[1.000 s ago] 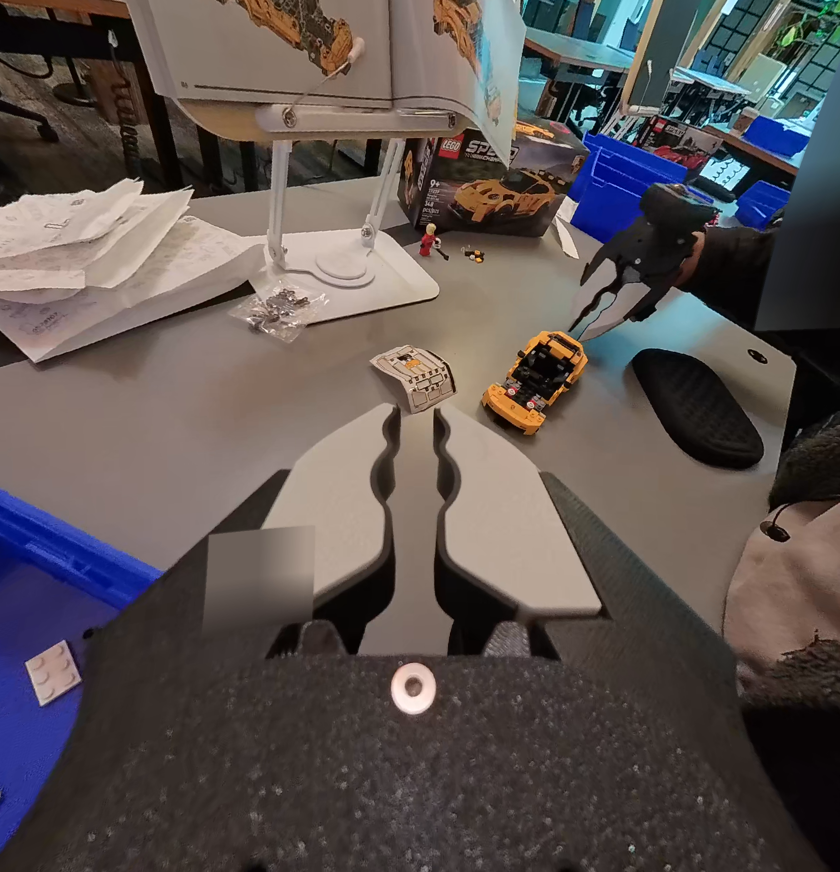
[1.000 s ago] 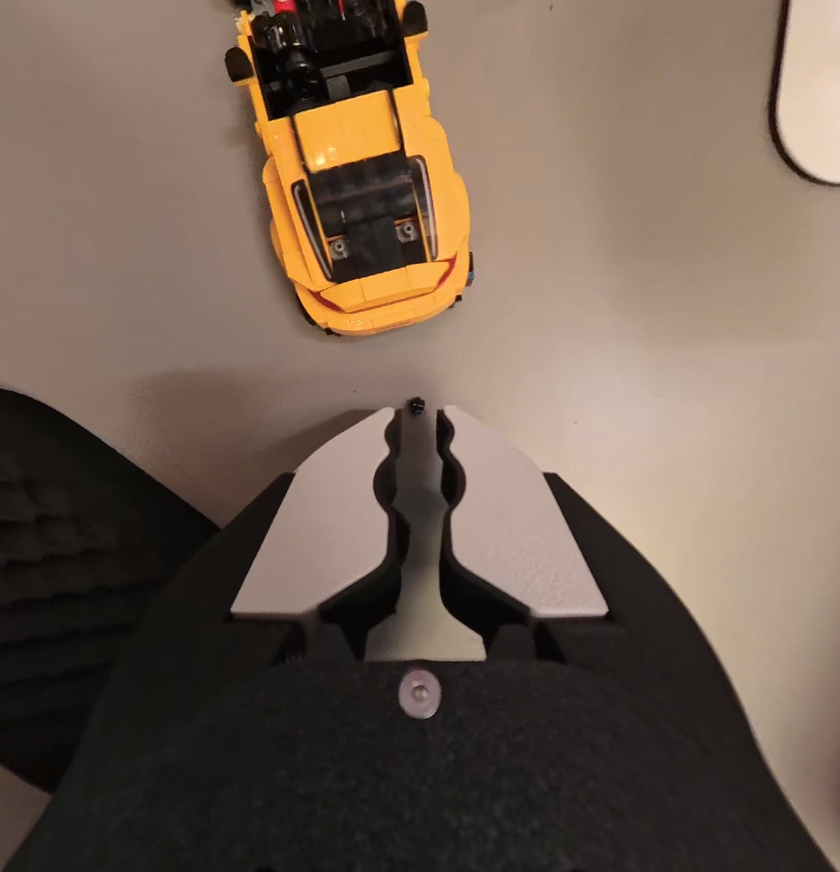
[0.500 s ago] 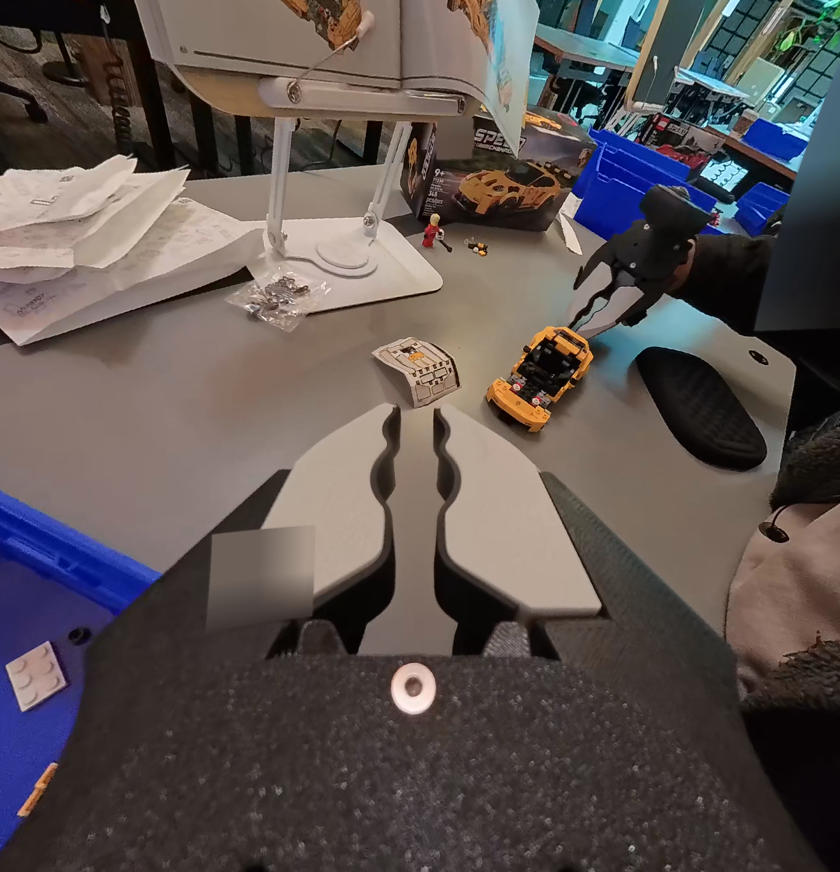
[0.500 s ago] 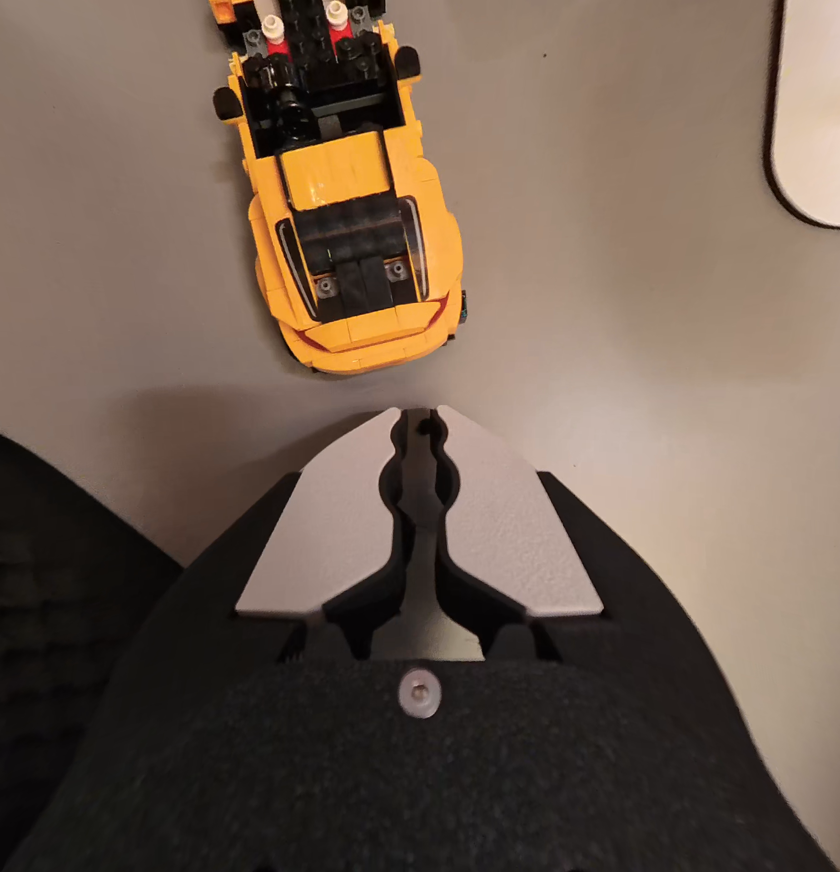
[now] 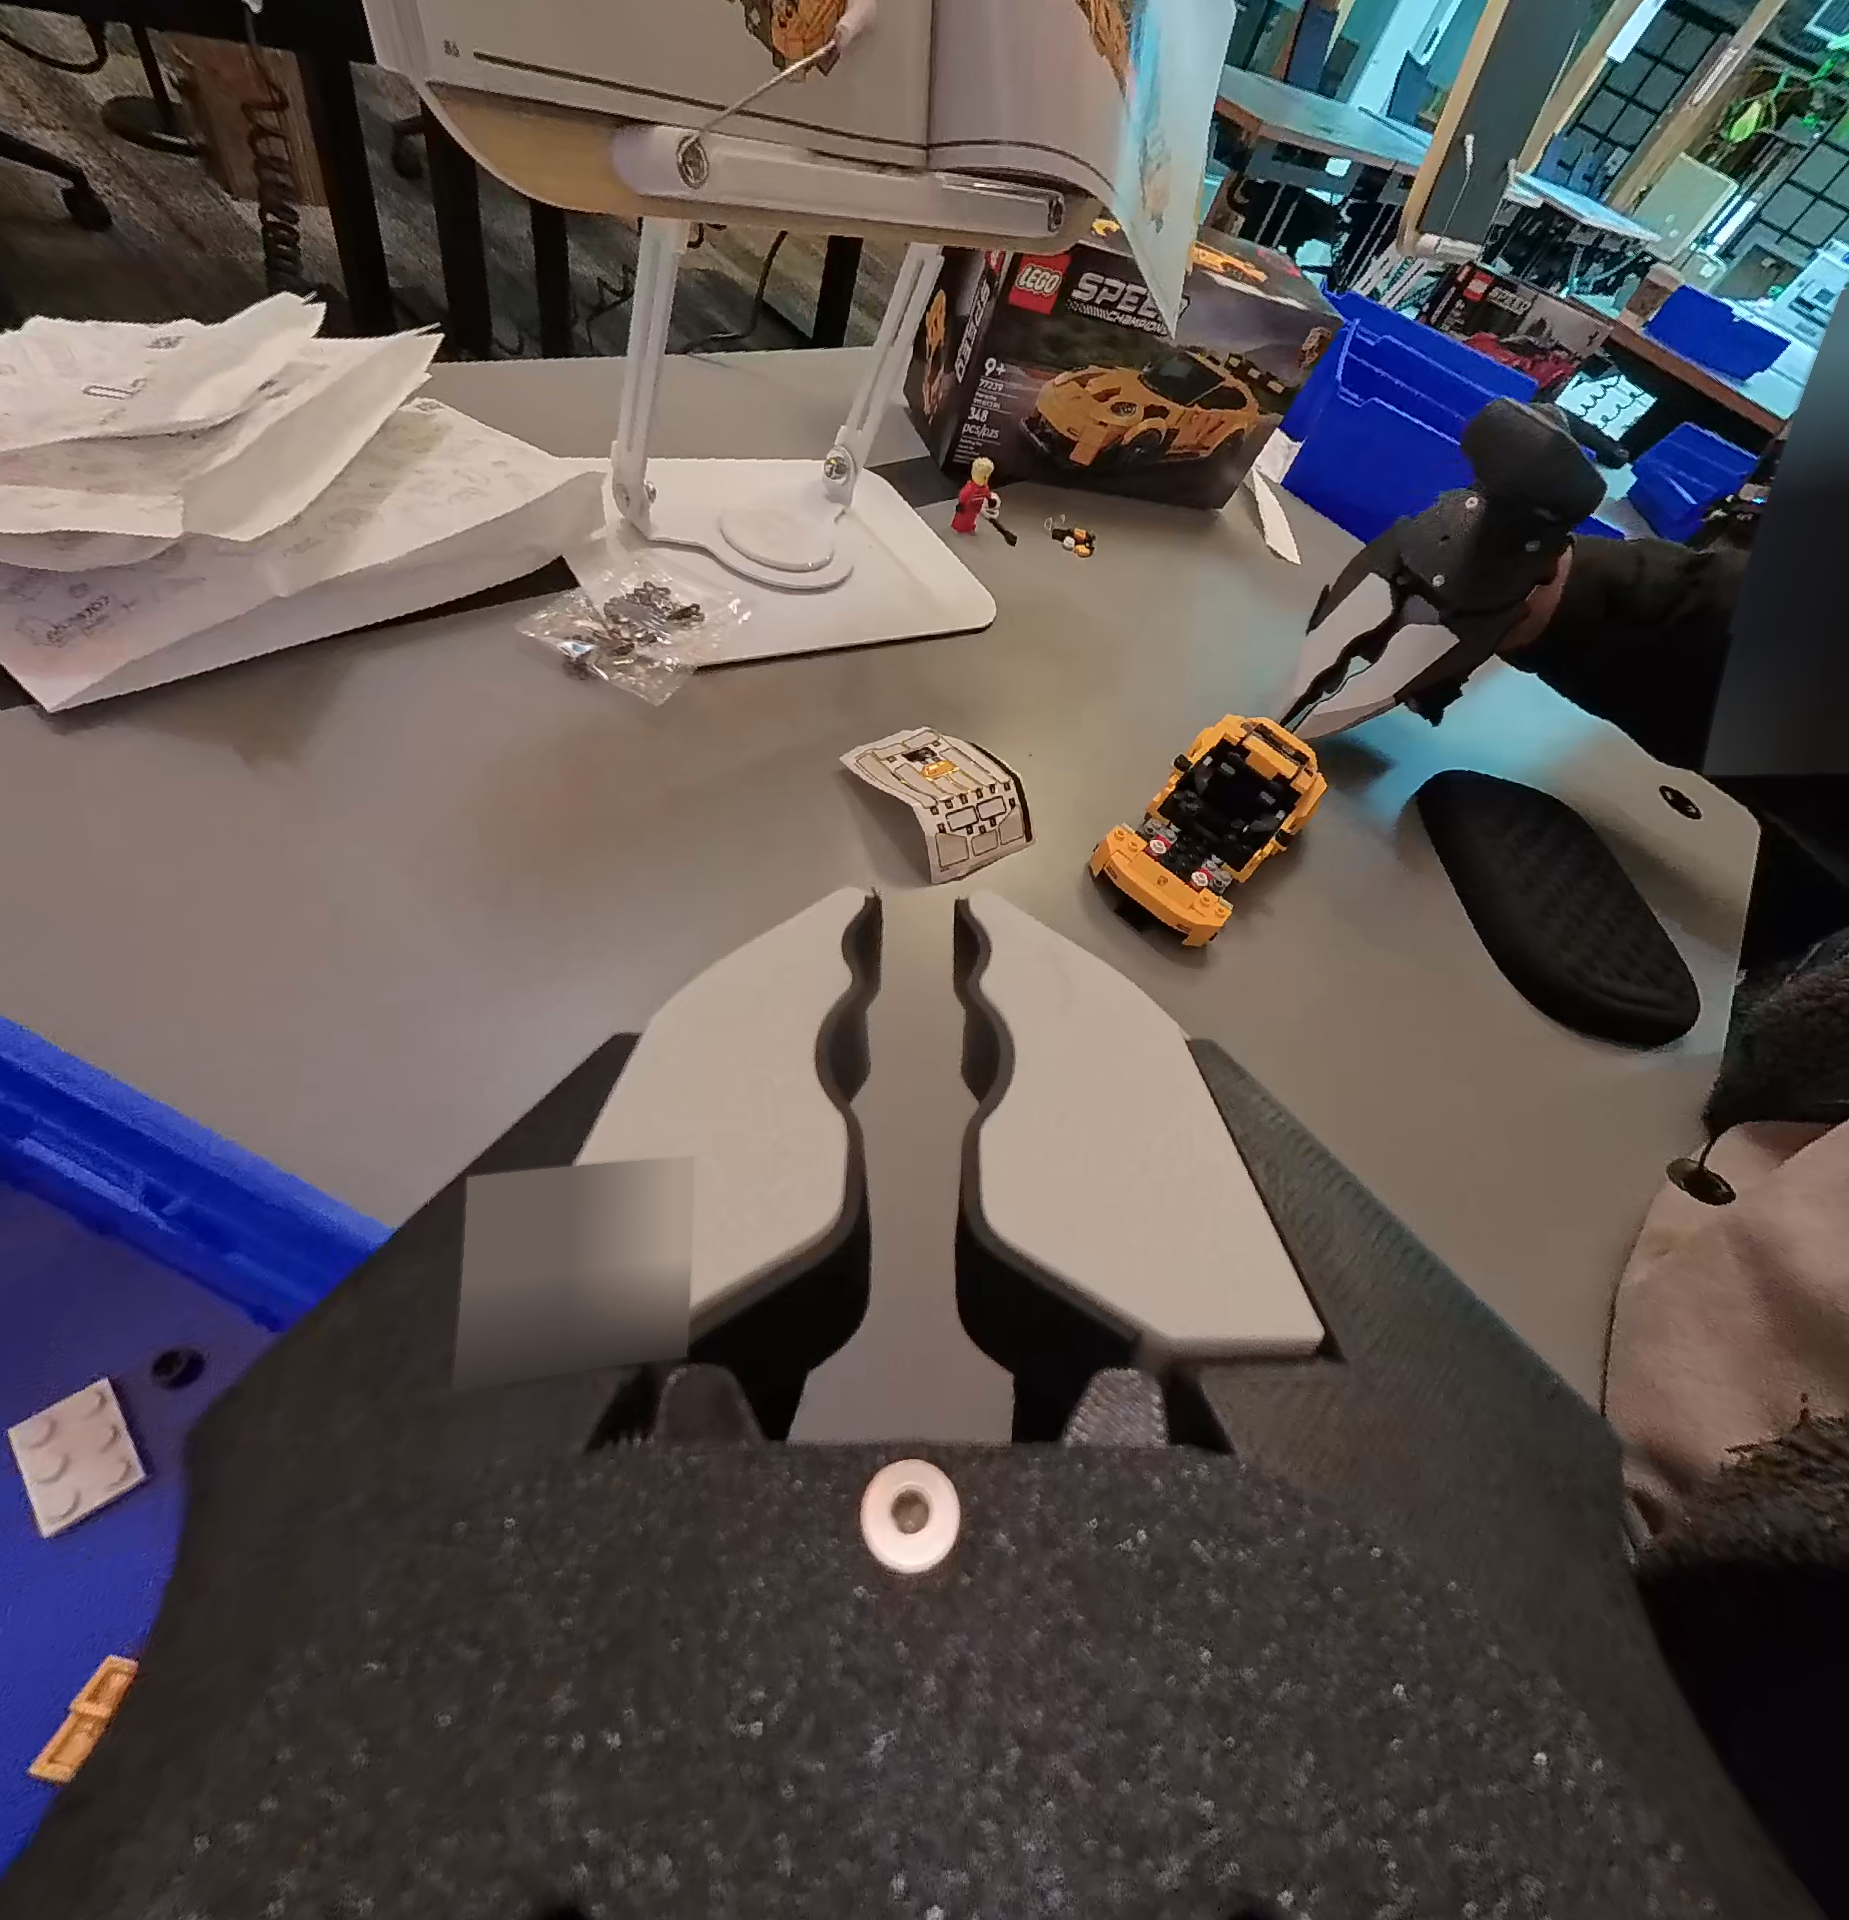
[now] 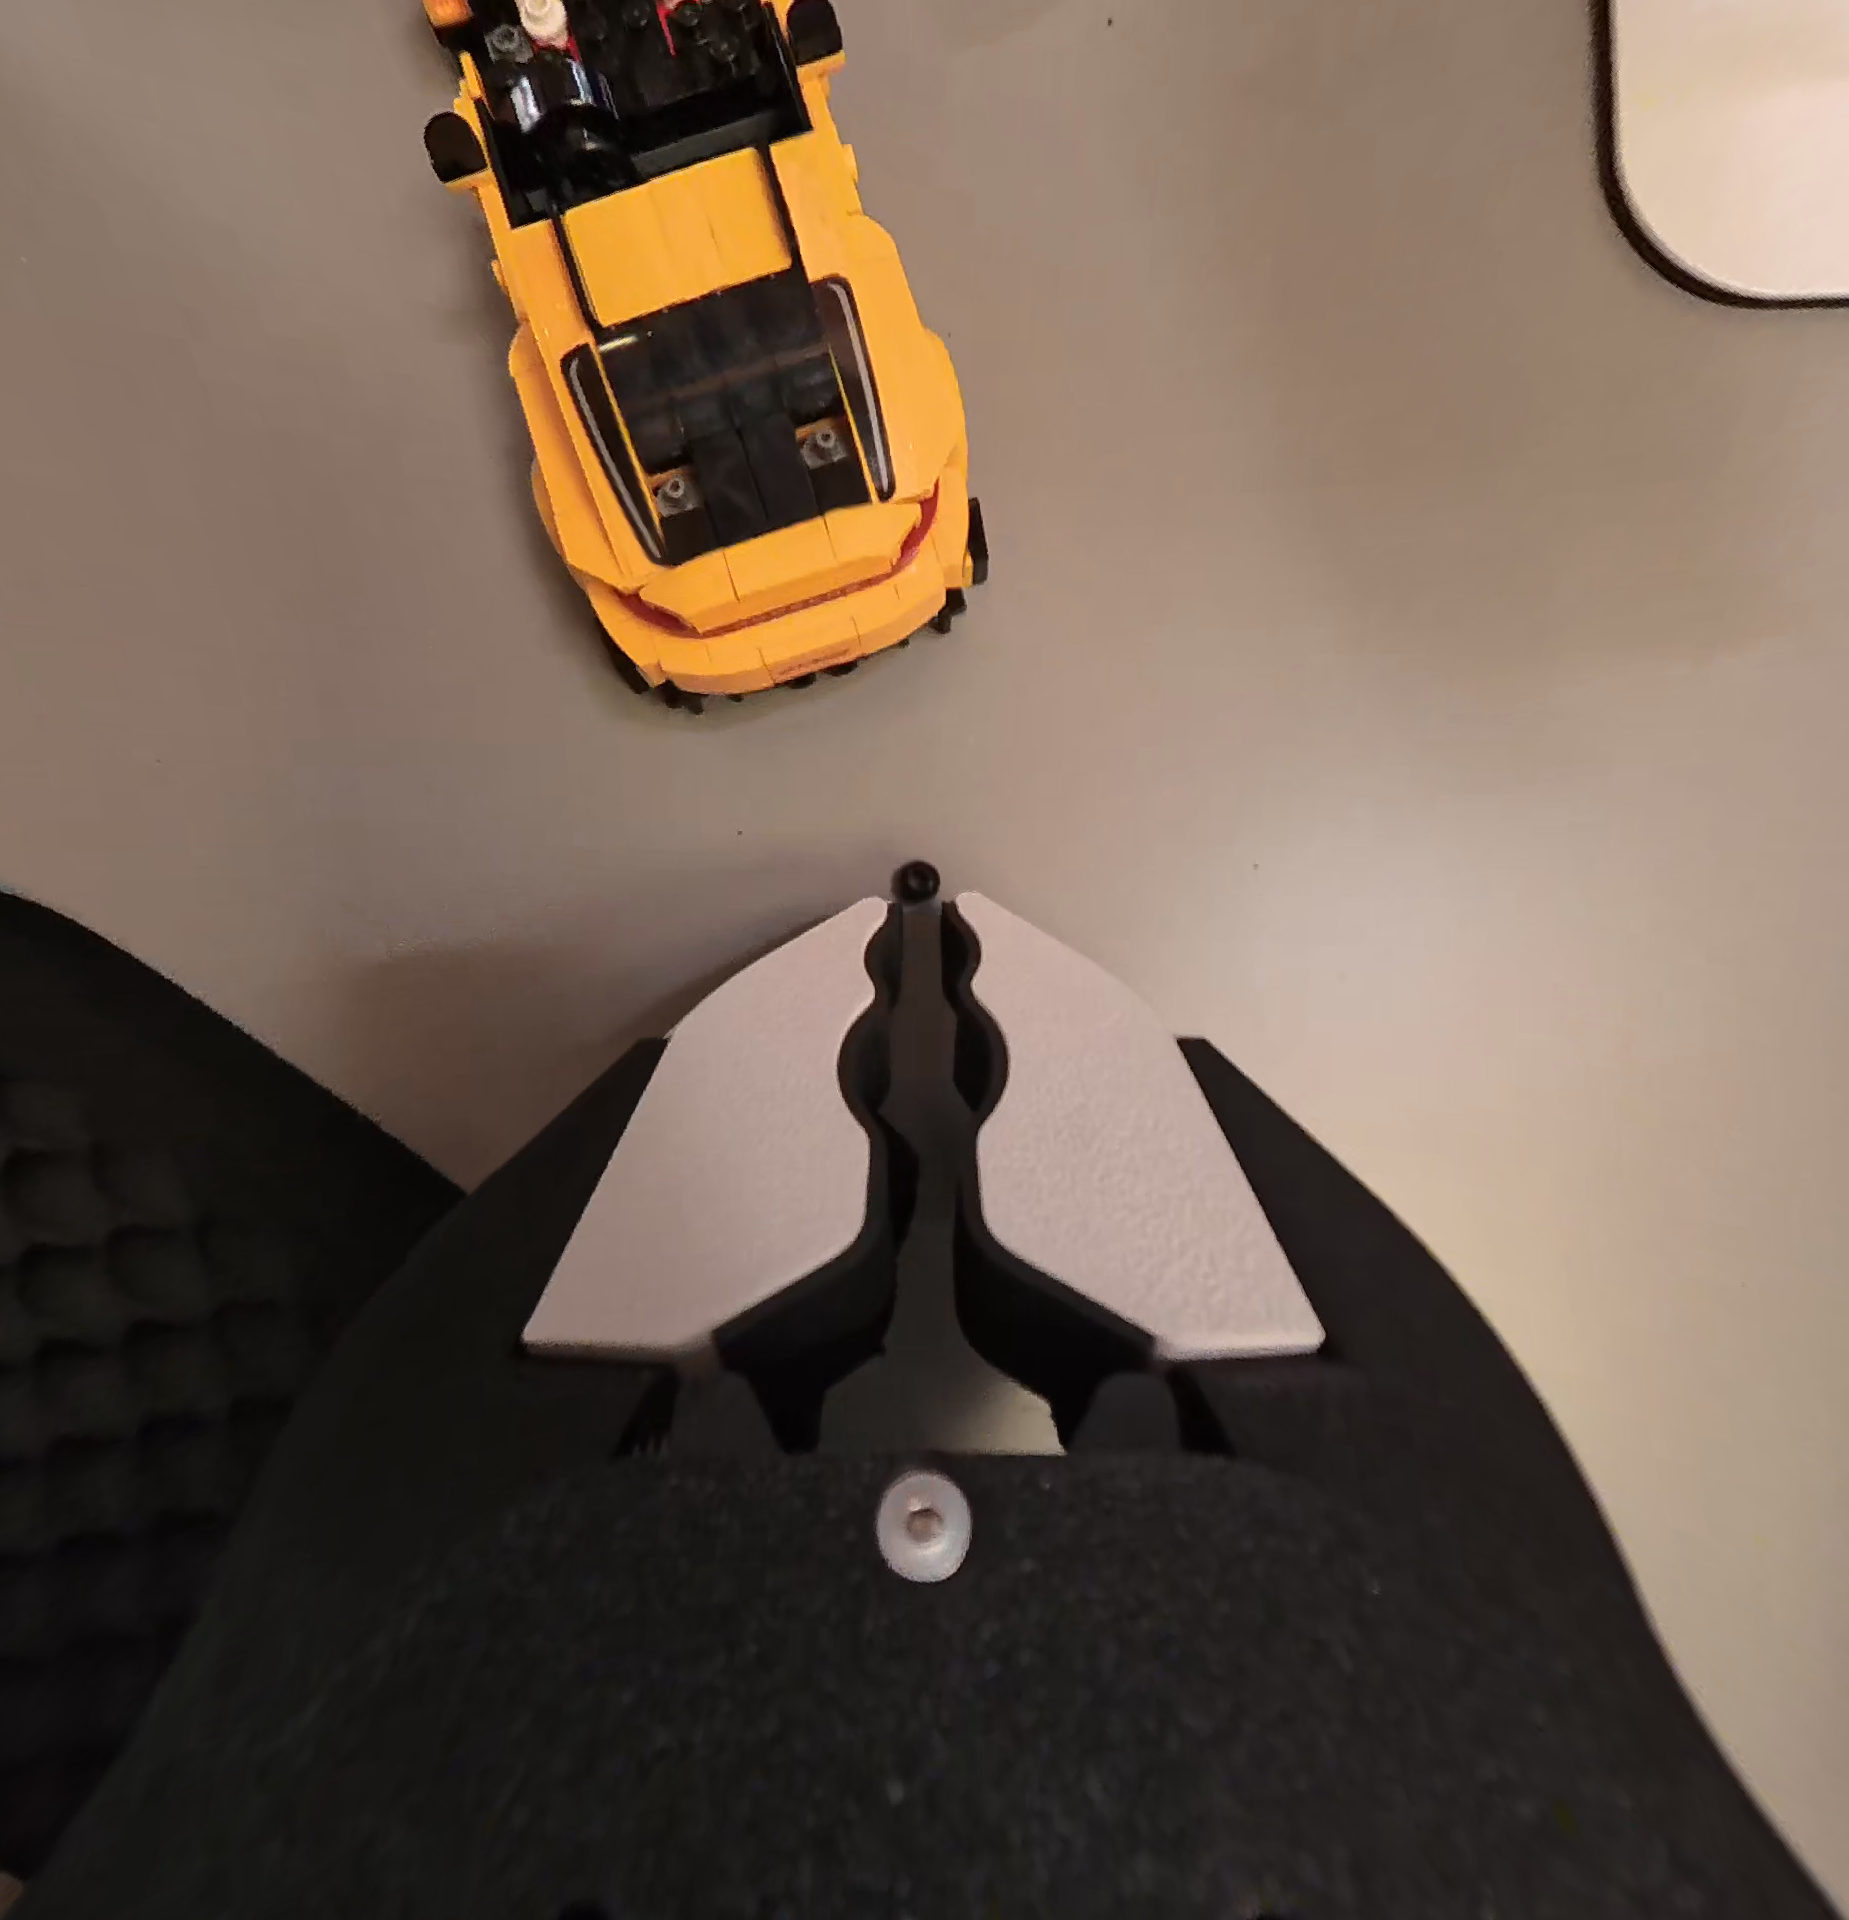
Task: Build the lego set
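Since a second ago: right gripper (image 6: 920, 902) narrowed from slightly parted to clamped on a tiny black round lego piece (image 6: 917, 882) at its tips, just above the grey tabletop (image 6: 1315, 727). Left gripper (image 5: 917, 906) parted, holding nothing, hovering over the table beside a blue plastic bin (image 5: 89, 1143). Ahead, a yellow-and-black lego car (image 6: 733, 416), roofless, resting on the table near the pinched piece, apart from it. Farther off, a curled grey sticker sheet (image 5: 941, 795), then a white book stand (image 5: 795, 540) bearing the open instruction booklet.

Yellow-and-black lego car (image 6: 733, 416), grey table (image 5: 380, 883), blue bin (image 5: 89, 1143), black honeycomb-textured pad (image 5: 1554, 904), white stand (image 5: 795, 582)
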Demonstrator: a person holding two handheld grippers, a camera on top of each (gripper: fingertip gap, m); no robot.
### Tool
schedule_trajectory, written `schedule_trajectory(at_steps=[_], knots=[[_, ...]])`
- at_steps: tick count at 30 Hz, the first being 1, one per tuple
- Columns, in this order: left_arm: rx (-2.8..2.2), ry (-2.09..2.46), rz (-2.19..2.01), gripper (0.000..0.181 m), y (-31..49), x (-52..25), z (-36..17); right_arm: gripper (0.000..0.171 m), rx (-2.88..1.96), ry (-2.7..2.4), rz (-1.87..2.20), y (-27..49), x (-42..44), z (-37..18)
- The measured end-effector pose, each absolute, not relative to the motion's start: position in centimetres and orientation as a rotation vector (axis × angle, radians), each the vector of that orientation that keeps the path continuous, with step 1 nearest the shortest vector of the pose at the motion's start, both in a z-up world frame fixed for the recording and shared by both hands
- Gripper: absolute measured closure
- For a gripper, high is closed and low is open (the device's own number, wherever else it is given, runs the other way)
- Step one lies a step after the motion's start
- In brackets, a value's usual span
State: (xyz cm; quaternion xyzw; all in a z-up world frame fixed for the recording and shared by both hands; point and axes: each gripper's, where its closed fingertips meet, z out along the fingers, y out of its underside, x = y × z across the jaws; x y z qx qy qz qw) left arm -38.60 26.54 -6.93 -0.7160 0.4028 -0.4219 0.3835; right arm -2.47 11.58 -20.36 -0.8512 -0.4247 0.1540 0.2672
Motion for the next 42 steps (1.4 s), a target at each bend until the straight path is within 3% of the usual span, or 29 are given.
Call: schedule_trajectory(at_steps=[13,20,25,32,42], knots=[[-1.815,1.010,-0.976,0.169,27.6,-39.4,-6.1,0.163,-2.276,-1.132,0.411,11.9,-3.3,-20.4],[-1.961,0.868,-0.387,0.175,34.6,-47.7,-5.3,0.163,-2.082,-0.912,0.365,13.5,-3.9,-16.5],[-2.235,0.944,-0.078,0.174,39.4,-52.8,-9.4,0.163,-1.890,-0.705,0.357,13.9,-5.7,-13.0],[-2.492,1.126,-0.174,0.165,42.3,-52.4,-17.1,0.165,-1.815,-0.586,0.438,13.7,-7.2,-12.7],[-2.572,1.109,-0.186,0.166,44.6,-52.5,-20.5,0.166,-1.836,-0.567,0.459,13.2,-7.0,-13.3]])
